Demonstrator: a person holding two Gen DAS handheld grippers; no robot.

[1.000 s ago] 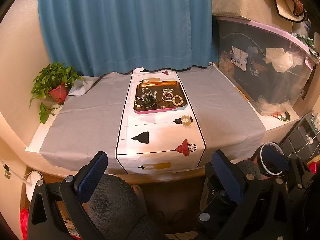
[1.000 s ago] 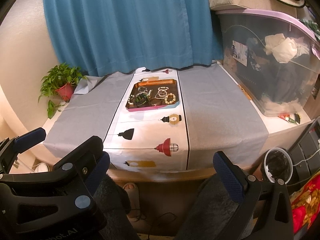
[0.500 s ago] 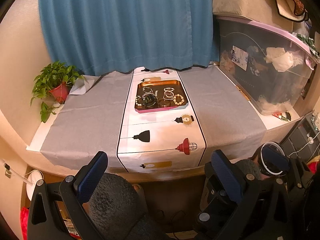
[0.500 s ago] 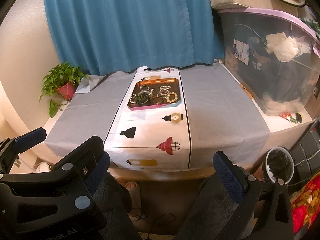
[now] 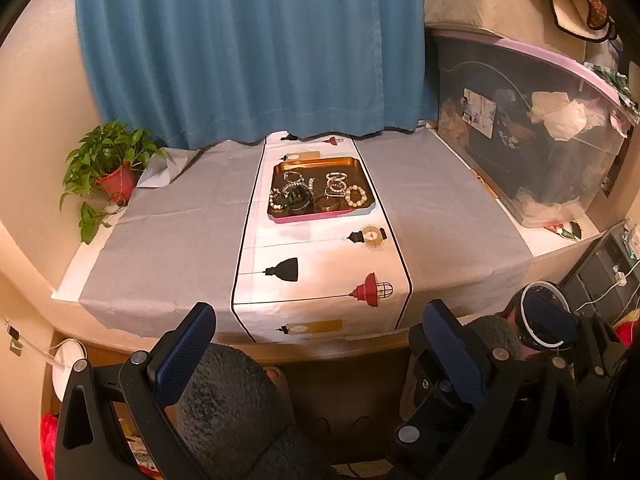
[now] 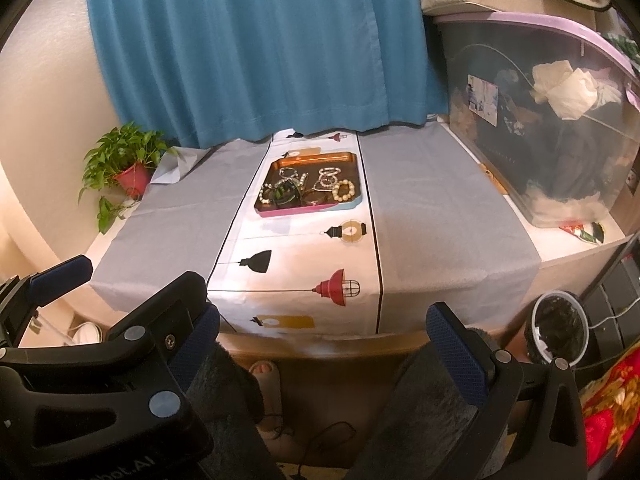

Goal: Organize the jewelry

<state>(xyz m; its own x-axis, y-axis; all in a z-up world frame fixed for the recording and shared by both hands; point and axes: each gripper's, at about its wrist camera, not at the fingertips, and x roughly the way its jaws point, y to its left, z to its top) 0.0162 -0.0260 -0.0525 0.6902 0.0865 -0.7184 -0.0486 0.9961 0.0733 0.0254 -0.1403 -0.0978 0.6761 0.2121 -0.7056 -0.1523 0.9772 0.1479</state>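
The jewelry (image 5: 320, 194) lies together in a shallow tray (image 5: 316, 162) with an orange inside and a pink front edge. Beaded bracelets, among them a ring of pale round beads (image 5: 355, 195) at the tray's right front, sit beside dark bangles (image 5: 300, 200) at its left front, some touching or overlapping. The tray stands on a white runner printed with lamps (image 5: 320, 264), which runs down the middle of a table (image 5: 448, 216) covered in grey cloth. Behind the tray hangs a blue curtain (image 5: 248, 48); to the tray's left is a potted plant (image 5: 110, 168), to its right a large clear storage box (image 5: 532, 136).

Nothing lies on the cloth outside the tray. That fits a pile waiting to be sorted as well as pieces already gathered back into the tray, and the pictures do not settle which. If any piece is to be handled, it would call for a long reach forward over the table's near edge and a fine pinch on a thin, tangle-prone band.

The left hand-held gripper (image 5: 316, 344) and the right hand-held gripper (image 6: 324, 344) are both held low, in front of and below the table's near edge, well away from the tray and pointing toward it. Each has its jaws spread wide with nothing between them. The person's legs and a slippered foot (image 6: 264, 372) show beneath.
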